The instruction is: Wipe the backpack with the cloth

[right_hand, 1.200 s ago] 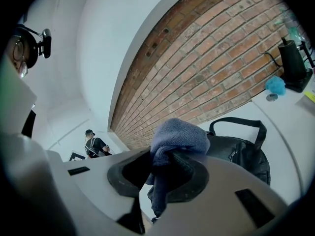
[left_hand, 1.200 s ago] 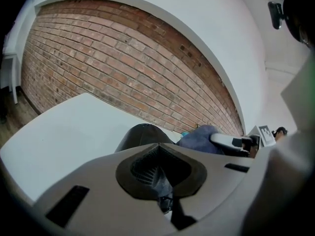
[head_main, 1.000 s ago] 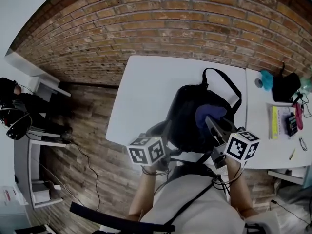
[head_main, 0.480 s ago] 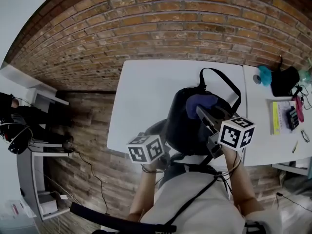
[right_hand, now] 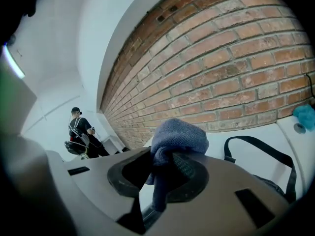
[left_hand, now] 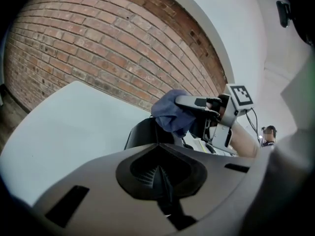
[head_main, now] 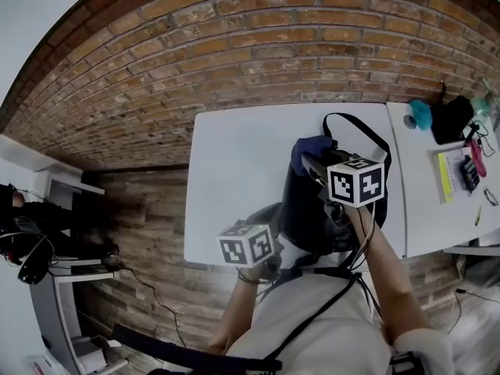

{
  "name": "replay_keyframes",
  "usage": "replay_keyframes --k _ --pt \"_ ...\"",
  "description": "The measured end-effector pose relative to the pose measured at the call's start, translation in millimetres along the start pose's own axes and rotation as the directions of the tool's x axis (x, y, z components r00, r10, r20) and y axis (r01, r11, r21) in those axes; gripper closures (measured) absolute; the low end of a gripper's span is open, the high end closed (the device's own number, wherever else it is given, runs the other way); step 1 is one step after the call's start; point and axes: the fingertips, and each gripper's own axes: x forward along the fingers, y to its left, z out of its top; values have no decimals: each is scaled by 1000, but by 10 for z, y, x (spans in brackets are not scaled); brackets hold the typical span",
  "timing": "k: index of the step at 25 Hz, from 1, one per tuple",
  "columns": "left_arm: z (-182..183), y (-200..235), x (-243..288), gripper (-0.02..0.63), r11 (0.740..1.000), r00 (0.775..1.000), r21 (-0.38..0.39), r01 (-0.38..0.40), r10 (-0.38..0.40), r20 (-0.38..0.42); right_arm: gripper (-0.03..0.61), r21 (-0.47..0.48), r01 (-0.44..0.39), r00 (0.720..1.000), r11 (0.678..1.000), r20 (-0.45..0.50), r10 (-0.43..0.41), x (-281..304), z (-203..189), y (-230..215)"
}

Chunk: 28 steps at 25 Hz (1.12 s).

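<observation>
While the black backpack (head_main: 308, 209) sat on the white table (head_main: 234, 170), close to the near edge and right up against the person's body, the blue cloth (head_main: 311, 148) was bunched up at its far end, just beside the carry loop (head_main: 355, 131). The right gripper (head_main: 308, 162) had that cloth pinched tight between its jaws. You could see it plainly in the right gripper view, with a fat wad of fabric (right_hand: 177, 139) bulging out over the top of the jaws and a tail hanging down through them. From the left gripper view the cloth (left_hand: 170, 113) looked like it was touching the top of the bag (left_hand: 142, 134), though I honestly couldn't tell how hard it was pressing.

The left gripper (head_main: 266, 248) was down at the near left corner of the backpack, jaws closed together, and I couldn't spot anything caught between them in its own view.

Further out, a second table (head_main: 437, 225) butted up on the right. It had a teal thing (head_main: 420, 114), a small black bag (head_main: 451, 119) and some yellow item (head_main: 445, 176) on it. A brick wall (head_main: 234, 45) ran along the far side, and a person (right_hand: 78, 129) stood way off to the left.
</observation>
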Motion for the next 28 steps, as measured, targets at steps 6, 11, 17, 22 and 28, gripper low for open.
replay_keyframes --k 6,11,17,22,28 --pt "-100 125 28 610 999 997 -4 50 -50 -57 505 -62 97 989 993 -102 -103 406 -137 -63" --pt "-142 178 76 609 998 995 -4 69 -69 -74 505 -127 170 957 977 -214 -194 588 -360 -171" --pt "-124 76 80 609 997 993 1 82 -81 -88 505 -149 200 929 968 -284 -236 636 -494 -245" --pt "-154 52 111 610 997 991 5 75 -74 -115 505 -168 218 911 961 -317 -262 628 -556 -286" --pt "-179 62 64 609 998 993 -8 60 -61 -99 505 -173 206 911 963 -325 -253 571 -611 -247"
